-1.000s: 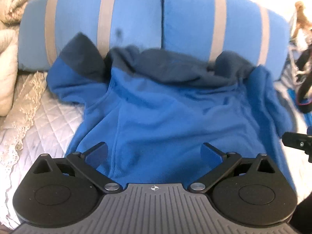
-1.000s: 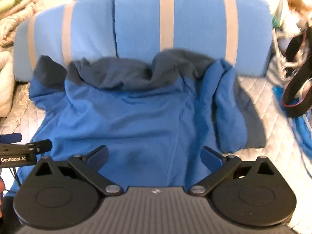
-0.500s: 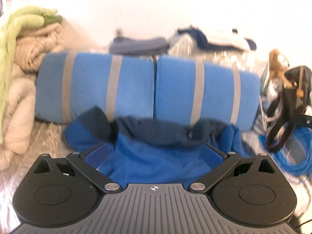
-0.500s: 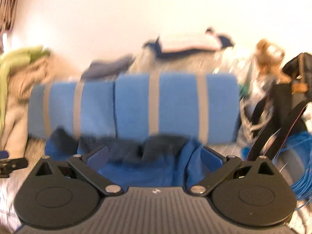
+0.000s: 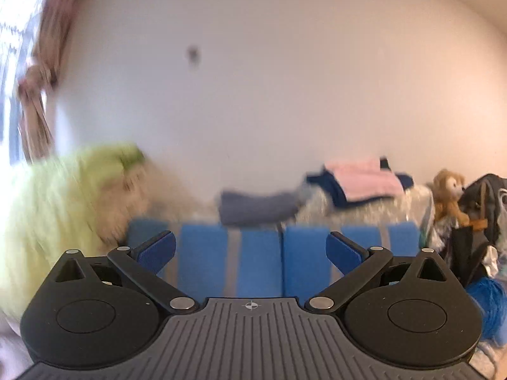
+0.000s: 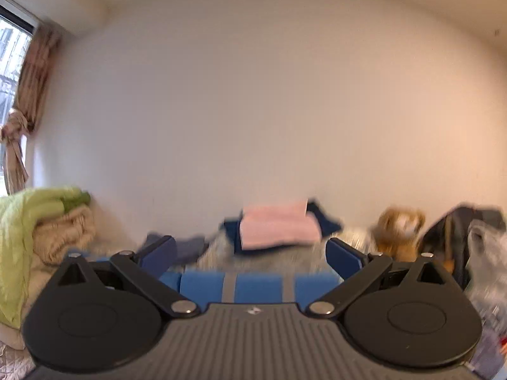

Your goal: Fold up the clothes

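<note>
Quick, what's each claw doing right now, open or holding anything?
Left claw: open, holding nothing.
Right claw: open, holding nothing.

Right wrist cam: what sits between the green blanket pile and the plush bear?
In the right wrist view, a folded pink cloth on dark blue garments sits between the green blanket pile and the brown plush bear.

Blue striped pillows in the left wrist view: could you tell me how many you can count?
2: the left pillow and the right pillow lie side by side between the fingers of the open left tool; their lower parts are hidden.
</note>
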